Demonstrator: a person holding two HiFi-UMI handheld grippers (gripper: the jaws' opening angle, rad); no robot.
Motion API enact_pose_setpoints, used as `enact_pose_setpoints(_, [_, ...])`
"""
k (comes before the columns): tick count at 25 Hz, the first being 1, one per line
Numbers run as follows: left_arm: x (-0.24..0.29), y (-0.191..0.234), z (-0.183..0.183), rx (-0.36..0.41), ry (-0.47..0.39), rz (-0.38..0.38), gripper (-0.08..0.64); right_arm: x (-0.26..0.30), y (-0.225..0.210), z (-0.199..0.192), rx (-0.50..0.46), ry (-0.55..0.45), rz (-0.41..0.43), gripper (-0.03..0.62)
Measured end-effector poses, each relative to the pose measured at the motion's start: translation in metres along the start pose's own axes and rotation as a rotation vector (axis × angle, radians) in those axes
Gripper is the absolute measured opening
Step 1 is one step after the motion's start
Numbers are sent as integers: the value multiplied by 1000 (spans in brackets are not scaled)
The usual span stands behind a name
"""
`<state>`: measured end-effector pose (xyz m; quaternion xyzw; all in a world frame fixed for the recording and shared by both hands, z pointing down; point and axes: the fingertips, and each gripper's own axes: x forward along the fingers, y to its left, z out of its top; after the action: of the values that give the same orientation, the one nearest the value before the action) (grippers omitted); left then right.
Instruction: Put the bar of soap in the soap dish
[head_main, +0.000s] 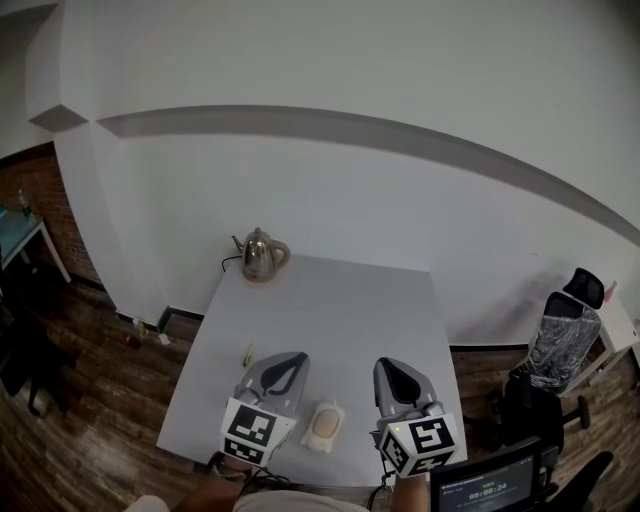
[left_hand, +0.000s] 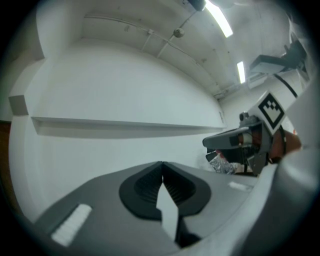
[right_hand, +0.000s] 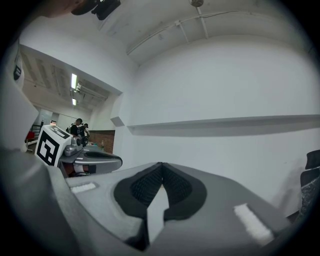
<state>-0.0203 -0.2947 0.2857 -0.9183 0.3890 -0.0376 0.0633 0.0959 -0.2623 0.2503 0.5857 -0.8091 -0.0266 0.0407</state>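
Observation:
A white soap dish (head_main: 325, 427) lies near the table's front edge, between my two grippers, with a pale beige oval in it that looks like the bar of soap. My left gripper (head_main: 296, 358) hovers just left of the dish, pointing level toward the far wall; its jaws (left_hand: 162, 163) are shut with nothing between them. My right gripper (head_main: 386, 364) hovers just right of the dish, and its jaws (right_hand: 161, 164) are likewise shut and empty. Each gripper view shows the other gripper at its side, the right gripper (left_hand: 239, 140) and the left gripper (right_hand: 95, 159).
A metal kettle (head_main: 260, 255) stands at the back left corner of the white table (head_main: 330, 310). A small pale yellowish object (head_main: 247, 354) lies left of my left gripper. A black office chair (head_main: 560, 345) stands right of the table, and a white wall rises behind it.

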Motion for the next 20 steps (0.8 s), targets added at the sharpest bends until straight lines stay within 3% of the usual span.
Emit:
enact_pose_setpoints(8, [4,-1,13,59,-20,9,6,3,-3,3,-2,-9,-4,2])
enact_pose_setpoints(20, [6,1,13,62,-23,28,6,4,-6,4,-7,-12,-8,0])
